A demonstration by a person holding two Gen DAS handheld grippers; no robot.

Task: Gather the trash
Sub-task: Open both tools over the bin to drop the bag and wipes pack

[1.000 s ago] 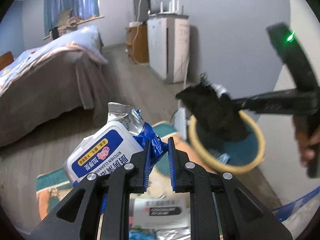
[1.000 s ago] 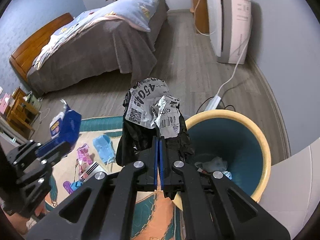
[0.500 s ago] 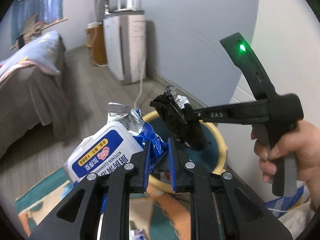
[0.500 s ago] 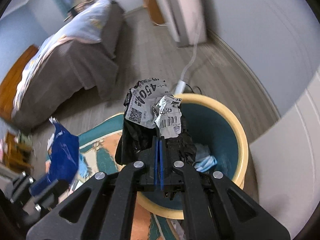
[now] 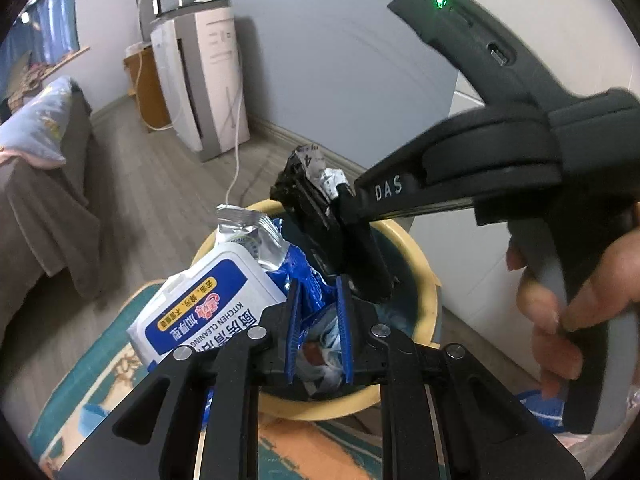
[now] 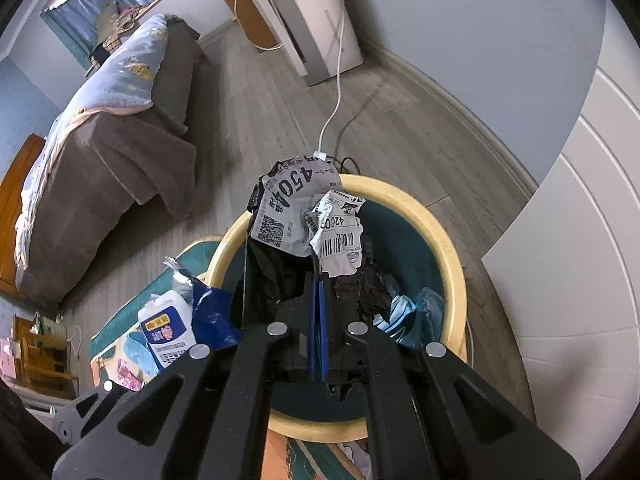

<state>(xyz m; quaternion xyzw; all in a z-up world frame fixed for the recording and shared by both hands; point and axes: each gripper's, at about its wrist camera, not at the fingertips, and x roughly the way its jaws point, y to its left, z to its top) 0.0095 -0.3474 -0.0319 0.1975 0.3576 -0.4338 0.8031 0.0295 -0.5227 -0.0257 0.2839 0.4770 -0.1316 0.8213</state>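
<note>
A bedroom floor fills the left wrist view; the bin (image 5: pixel 424 280), earlier off at right, now sits centre under the left gripper (image 5: pixel 318 322), nearly closed on the wipes packet (image 5: pixel 208 304). In the right wrist view, the right gripper (image 6: pixel 318 316), clamped shut on a black bag with crumpled labels (image 6: pixel 296 216), has arrived over the bin's mouth at centre, so both seem ready to drop.

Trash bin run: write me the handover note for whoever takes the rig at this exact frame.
Left gripper: shut on the blue wet-wipes pack, held at the near rim of the trash bin.
Right gripper: shut on the black bag with crumpled shipping labels, held right over the bin's opening.
Done: both items picked up and brought to the bin, which already holds some trash.
Left: release both into the bin, then collect the litter lying on the rug beside it.
</note>
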